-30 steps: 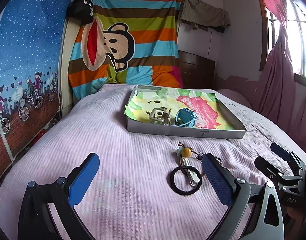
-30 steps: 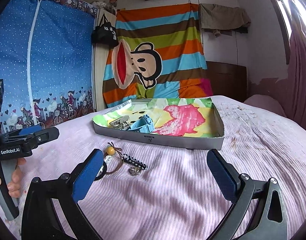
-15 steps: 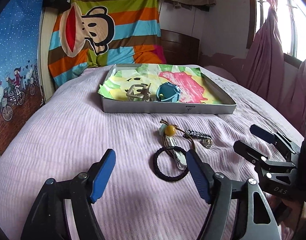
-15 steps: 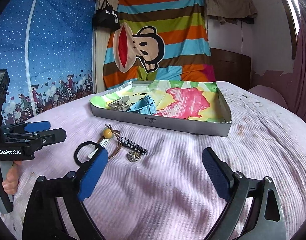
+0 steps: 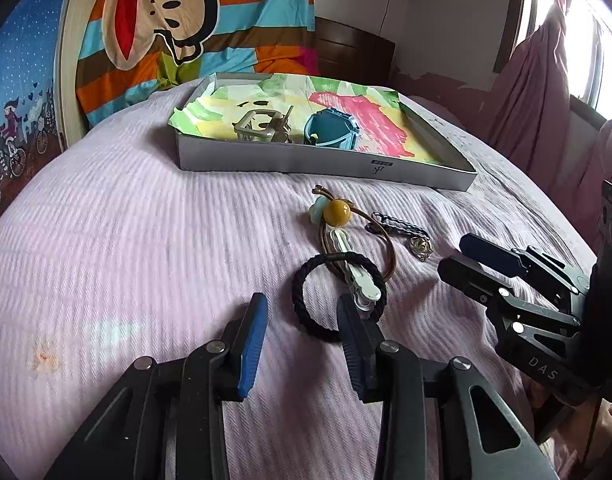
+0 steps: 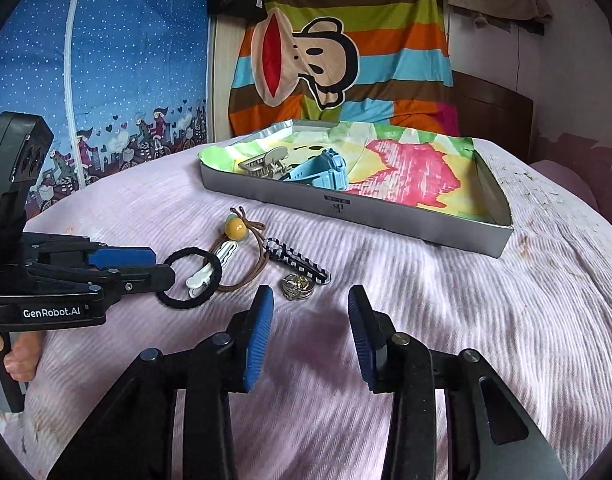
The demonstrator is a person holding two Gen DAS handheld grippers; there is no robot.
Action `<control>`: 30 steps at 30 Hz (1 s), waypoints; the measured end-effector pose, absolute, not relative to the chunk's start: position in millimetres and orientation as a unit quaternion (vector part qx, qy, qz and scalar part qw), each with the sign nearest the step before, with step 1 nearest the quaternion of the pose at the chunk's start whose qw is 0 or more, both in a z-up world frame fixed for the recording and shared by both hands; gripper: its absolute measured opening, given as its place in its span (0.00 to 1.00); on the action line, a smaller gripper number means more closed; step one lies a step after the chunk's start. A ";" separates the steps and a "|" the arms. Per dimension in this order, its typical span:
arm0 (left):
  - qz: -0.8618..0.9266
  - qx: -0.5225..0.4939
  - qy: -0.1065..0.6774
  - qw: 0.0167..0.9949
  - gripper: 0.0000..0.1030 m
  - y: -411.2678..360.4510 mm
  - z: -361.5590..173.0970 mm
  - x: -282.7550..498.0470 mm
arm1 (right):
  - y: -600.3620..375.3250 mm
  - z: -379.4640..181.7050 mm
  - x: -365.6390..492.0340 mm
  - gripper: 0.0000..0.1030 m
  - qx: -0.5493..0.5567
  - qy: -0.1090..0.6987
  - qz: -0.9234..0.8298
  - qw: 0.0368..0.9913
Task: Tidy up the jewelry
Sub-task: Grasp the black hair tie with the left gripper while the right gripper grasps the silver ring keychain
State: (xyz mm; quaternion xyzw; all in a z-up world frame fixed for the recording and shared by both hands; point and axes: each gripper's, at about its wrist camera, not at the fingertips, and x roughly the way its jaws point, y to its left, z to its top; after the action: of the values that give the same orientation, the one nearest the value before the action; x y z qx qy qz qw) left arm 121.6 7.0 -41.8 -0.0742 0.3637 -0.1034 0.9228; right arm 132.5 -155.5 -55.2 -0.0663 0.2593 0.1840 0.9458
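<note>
A black hair tie lies on the bed with a white clip across it. My left gripper is closing; the tie's left edge sits between its fingertips and the pads do not press it. Behind lie a brown elastic with a yellow bead, a striped clip and a silver ring piece. My right gripper is closing just short of that silver piece, with nothing between its pads. A grey tray holds a beige claw clip and a blue watch.
The lilac ribbed bedcover carries everything. A striped monkey blanket hangs at the back, a blue curtain at the left, a pink curtain by the window. A person's hand grips the left tool's handle.
Both grippers have narrowed their jaws from wide apart and tipped down closer to the jewelry. The left has come up to the black hair tie, the right to the silver piece.
</note>
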 end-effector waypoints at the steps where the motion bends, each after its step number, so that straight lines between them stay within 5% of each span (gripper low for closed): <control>1: -0.105 -0.080 0.364 0.922 0.32 8.6 -42.8 121.6 | -153.8 -56.6 134.0 0.34 -0.068 0.262 0.186 0.944; 14: -0.124 -0.108 0.374 0.913 0.07 14.0 -52.0 127.2 | -143.0 -68.7 165.6 0.29 -0.049 0.310 0.207 0.927; 20: -0.119 -0.104 0.359 0.920 0.05 12.5 -51.0 122.2 | -140.3 -74.3 170.5 0.19 -0.045 0.315 0.205 0.926; 30: -0.117 -0.105 0.343 0.926 0.05 13.7 -48.5 117.6 | -145.8 -72.5 167.1 0.18 -0.036 0.301 0.209 0.930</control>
State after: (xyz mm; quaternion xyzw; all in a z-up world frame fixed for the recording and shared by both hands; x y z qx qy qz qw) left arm 117.6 13.7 -48.5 -0.1053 0.3432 -0.1168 0.9260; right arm 167.1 -145.8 -72.5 -0.0356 0.3009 0.2089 0.9298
